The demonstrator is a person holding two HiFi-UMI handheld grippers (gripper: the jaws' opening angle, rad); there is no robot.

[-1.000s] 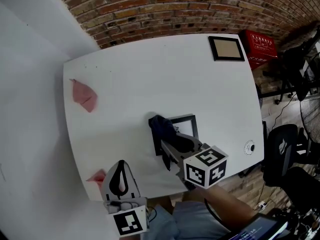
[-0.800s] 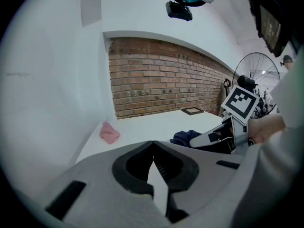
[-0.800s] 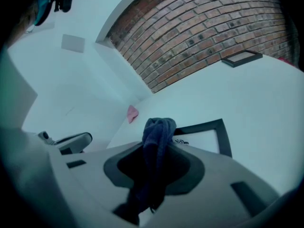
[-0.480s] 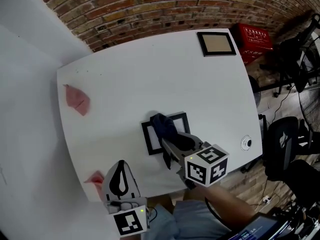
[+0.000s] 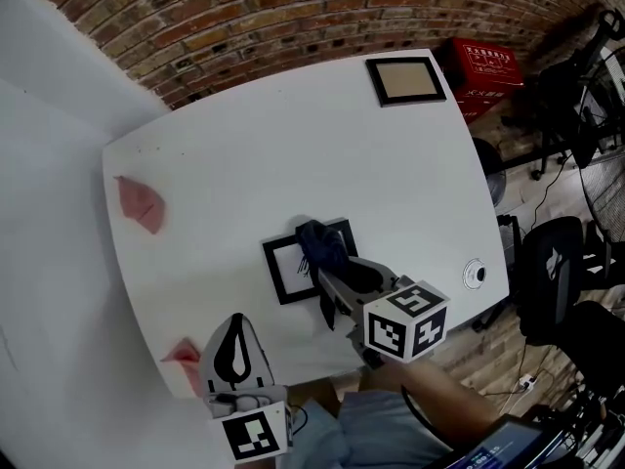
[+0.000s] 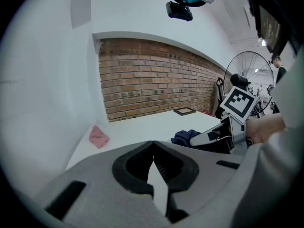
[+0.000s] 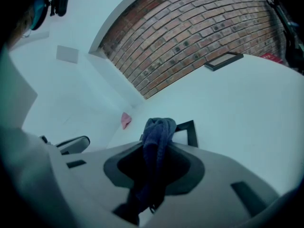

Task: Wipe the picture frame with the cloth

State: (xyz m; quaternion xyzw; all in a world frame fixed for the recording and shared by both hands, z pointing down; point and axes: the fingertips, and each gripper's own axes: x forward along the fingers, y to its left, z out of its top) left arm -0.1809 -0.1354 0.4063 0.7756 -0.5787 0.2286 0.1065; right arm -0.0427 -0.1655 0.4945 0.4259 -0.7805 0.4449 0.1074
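We note the cloth (image 5: pixel 318 244) clenched in the right gripper's (image 5: pixel 320 274) jaws over the frame's (image 5: pixel 274 274) right half, mid-picture; the left gripper (image 5: pixel 234 322), closed empty, sits farther off at lower left.

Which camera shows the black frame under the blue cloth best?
The head view: nearly the whole frame lies in sight, the cloth covering one side. The right gripper view shows one corner behind the cloth; the left gripper view shows none I can make out.

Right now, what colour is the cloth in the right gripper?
Dark navy blue; the cloth shows best in the right gripper view.
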